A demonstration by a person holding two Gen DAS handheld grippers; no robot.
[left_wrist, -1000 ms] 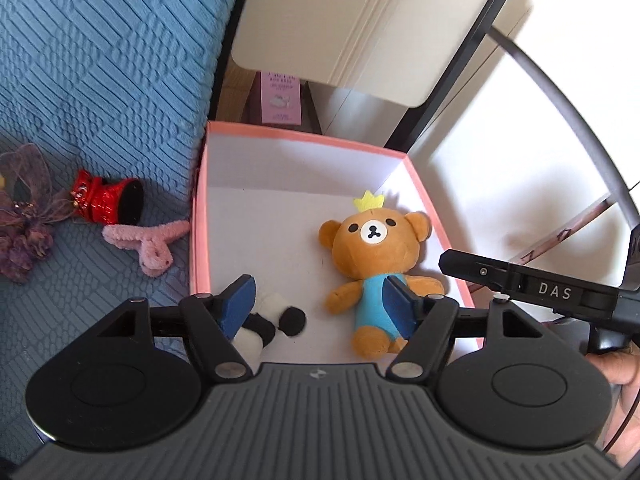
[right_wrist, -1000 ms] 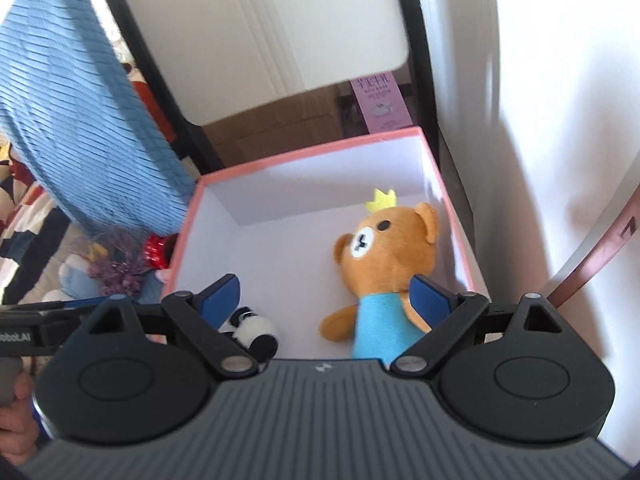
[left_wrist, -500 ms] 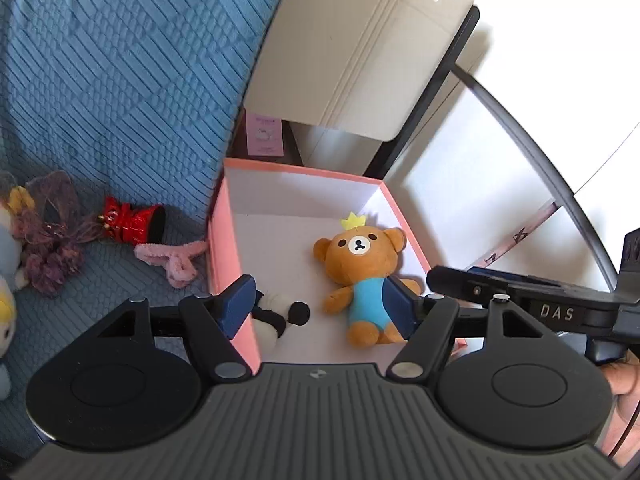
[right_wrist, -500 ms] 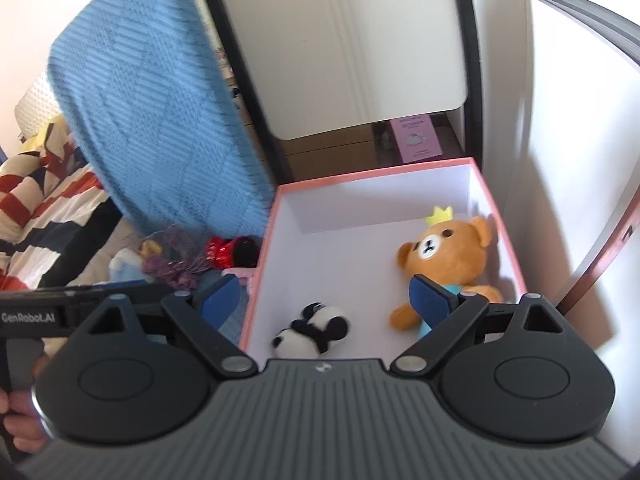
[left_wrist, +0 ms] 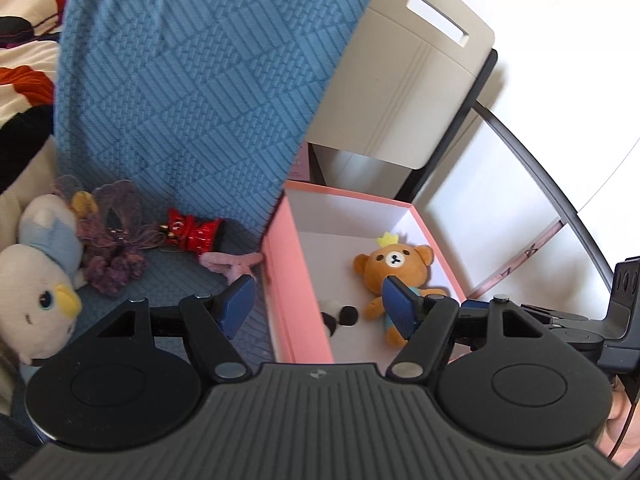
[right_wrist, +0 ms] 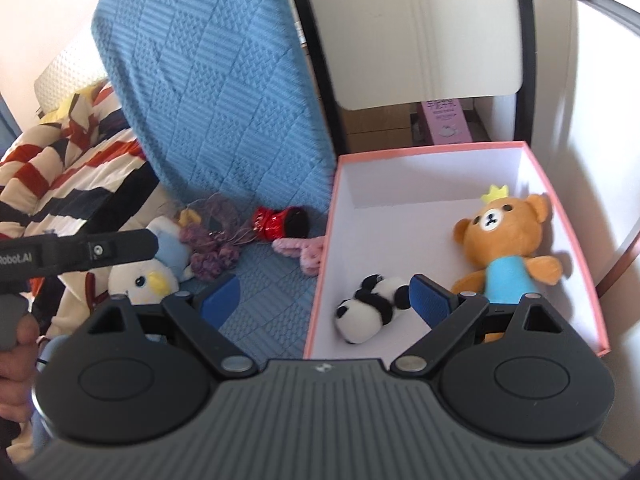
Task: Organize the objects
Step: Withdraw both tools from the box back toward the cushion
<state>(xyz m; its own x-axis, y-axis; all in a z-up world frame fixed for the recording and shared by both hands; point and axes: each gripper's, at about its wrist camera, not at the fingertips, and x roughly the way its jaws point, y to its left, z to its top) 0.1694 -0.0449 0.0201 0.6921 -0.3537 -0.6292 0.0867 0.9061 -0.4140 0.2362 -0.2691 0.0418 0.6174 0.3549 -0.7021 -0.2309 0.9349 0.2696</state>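
Observation:
A pink box (left_wrist: 280,272) (right_wrist: 326,248) holds a brown bear in a blue shirt (left_wrist: 394,264) (right_wrist: 500,236) and a small panda plush (left_wrist: 334,316) (right_wrist: 370,306). On the blue mat to its left lie a pink fuzzy piece (left_wrist: 232,262) (right_wrist: 300,250), a red ornament (left_wrist: 192,230) (right_wrist: 276,220), a purple tangle (left_wrist: 112,248) (right_wrist: 212,252) and a white bird plush (left_wrist: 36,280) (right_wrist: 148,268). My left gripper (left_wrist: 318,306) is open and empty above the box's left wall. My right gripper (right_wrist: 324,300) is open and empty over the same wall.
A blue knitted blanket (left_wrist: 192,80) (right_wrist: 216,92) hangs behind the toys. A beige chair back (left_wrist: 400,80) (right_wrist: 420,28) stands behind the box. A striped quilt (right_wrist: 68,168) lies at the left. A white wall (left_wrist: 520,180) runs along the right.
Both grippers have pulled back and shifted left, away from the box's inside. More of the mat and its toys shows now. Both stay open and empty.

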